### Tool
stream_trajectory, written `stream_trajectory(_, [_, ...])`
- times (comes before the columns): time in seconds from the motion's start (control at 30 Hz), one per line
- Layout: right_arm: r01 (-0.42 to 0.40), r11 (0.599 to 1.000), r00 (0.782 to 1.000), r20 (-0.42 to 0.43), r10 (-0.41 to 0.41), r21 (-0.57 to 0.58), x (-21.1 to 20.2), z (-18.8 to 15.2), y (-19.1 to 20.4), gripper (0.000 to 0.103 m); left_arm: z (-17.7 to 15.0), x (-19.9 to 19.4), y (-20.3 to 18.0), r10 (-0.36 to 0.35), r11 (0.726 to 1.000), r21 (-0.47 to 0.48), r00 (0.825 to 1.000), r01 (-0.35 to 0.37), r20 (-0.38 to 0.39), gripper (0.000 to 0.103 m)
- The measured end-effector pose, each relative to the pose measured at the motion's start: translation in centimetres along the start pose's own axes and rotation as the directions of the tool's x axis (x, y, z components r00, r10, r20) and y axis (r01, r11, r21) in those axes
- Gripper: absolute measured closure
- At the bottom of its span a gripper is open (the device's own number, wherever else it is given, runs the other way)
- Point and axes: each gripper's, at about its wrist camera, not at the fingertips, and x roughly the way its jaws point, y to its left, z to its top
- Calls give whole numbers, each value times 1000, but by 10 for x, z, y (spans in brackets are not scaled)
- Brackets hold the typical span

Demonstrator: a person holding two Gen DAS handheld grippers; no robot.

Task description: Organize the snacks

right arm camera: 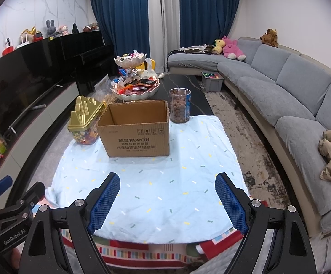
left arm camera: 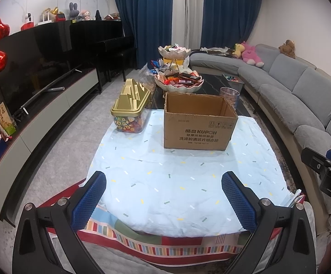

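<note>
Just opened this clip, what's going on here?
A person holds two grippers above a cloth-covered table; the left gripper and right gripper both have their jaws open and empty. An open cardboard box sits ahead, flanked by a gold-lidded candy container and a clear jar of round snacks. Nothing appears to have been picked up yet.

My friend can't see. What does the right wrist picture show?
An open cardboard box sits on a light blue cloth, with a gold-lidded candy tub left of it and a clear jar of round snacks behind. The right gripper is open, holding nothing.
</note>
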Motion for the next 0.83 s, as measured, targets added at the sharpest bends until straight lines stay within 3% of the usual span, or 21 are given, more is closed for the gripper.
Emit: stream_trajectory(0.83, [0,1000,1000,1,0,0,0,0,0,17,-1,1,2,-1,1000,10,1000,1,12,0])
